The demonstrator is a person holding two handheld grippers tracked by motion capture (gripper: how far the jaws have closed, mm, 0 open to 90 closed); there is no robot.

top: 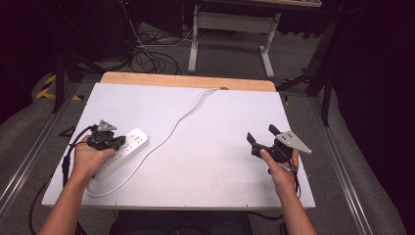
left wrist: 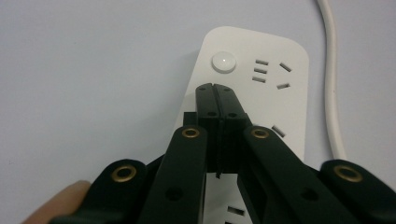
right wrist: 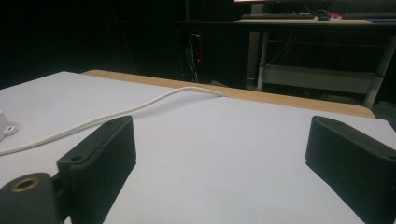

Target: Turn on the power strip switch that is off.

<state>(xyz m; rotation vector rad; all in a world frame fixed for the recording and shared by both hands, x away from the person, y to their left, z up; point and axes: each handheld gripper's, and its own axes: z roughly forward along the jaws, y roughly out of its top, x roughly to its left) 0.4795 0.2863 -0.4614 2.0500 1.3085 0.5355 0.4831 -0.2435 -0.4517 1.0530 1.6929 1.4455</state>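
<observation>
From above, my left gripper [top: 117, 140] sits over the white power strip [top: 128, 147] at the left of the white table [top: 210, 161], its cord [top: 181, 117] curving off to the far edge, while my right gripper [top: 262, 138] hangs over bare table well to the right. Along my left gripper [left wrist: 215, 88], the jaws are pressed together with their tips just short of the strip's round button [left wrist: 223, 61], over the strip's face [left wrist: 280, 107]. Along my right gripper [right wrist: 224, 154], the jaws stand wide apart with nothing between them, the cord [right wrist: 140, 106] trailing past on the left.
</observation>
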